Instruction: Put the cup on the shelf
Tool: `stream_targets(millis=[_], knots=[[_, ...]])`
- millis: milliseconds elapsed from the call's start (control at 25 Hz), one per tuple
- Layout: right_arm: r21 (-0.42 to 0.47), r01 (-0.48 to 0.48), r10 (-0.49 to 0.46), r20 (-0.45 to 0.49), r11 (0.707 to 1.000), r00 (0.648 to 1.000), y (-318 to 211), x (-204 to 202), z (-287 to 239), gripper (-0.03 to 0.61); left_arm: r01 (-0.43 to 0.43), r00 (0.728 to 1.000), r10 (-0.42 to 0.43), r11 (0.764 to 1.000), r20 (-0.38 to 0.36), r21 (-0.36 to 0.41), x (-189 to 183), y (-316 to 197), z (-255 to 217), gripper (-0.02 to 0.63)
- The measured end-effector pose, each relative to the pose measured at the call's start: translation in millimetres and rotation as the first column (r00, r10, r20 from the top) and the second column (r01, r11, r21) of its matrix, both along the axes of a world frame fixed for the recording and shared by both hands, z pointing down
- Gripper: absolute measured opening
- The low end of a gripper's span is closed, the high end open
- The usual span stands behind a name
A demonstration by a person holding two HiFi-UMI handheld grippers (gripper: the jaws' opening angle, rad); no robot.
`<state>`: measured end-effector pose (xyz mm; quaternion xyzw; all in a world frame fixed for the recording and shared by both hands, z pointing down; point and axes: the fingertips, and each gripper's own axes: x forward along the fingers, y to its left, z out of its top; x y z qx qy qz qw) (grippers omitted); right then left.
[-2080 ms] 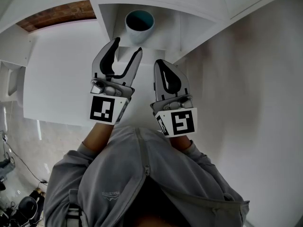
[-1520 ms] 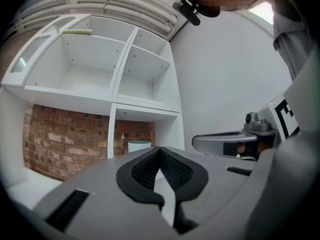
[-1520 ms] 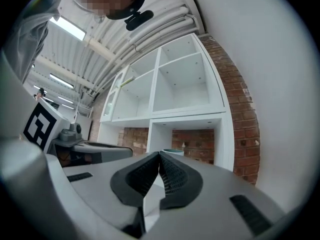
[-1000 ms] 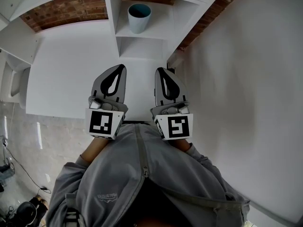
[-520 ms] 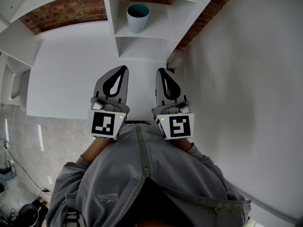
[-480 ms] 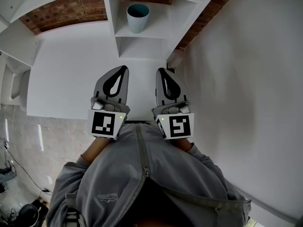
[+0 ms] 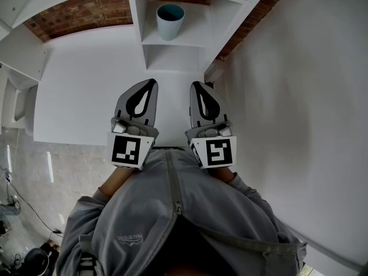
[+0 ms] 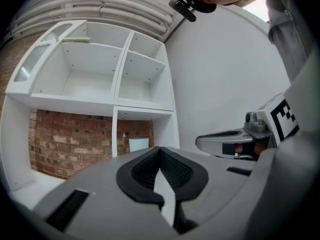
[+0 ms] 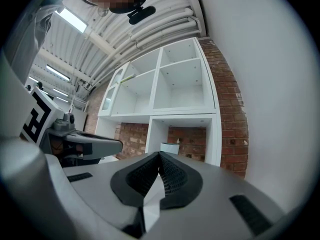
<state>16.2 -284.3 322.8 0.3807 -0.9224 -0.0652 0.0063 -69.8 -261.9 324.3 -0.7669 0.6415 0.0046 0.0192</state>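
Note:
A pale blue cup (image 7: 170,19) with a dark teal inside stands upright on a white shelf board (image 7: 190,36) in an open cubby. It shows small in the left gripper view (image 8: 138,144) and the right gripper view (image 9: 169,148). My left gripper (image 7: 150,84) is shut and holds nothing, drawn back well short of the cup. My right gripper (image 7: 195,86) is also shut and holds nothing, side by side with the left. Each gripper's own view shows its jaws (image 8: 160,150) (image 9: 159,155) met at the tips.
The white shelf unit (image 8: 120,84) has several open compartments above, all bare. A brick wall (image 7: 75,13) lies behind it and a white wall (image 7: 305,108) runs along the right. A white tabletop (image 7: 80,91) spreads below the grippers.
The left gripper, open near the cup two seconds ago, has closed and both grippers have drawn back from the shelf. Over the last second nothing has moved but a slight camera shift.

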Motion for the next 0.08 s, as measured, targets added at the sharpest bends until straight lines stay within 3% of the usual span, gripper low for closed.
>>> stream_targets(millis=[80], knots=[[0.001, 0.001, -0.001, -0.003, 1.0, 1.0, -1.6, -1.4, 1.0, 0.028, 0.001, 1.0, -0.001, 1.0, -0.004, 0.001, -1.7, -1.3, 0.2, 0.008]])
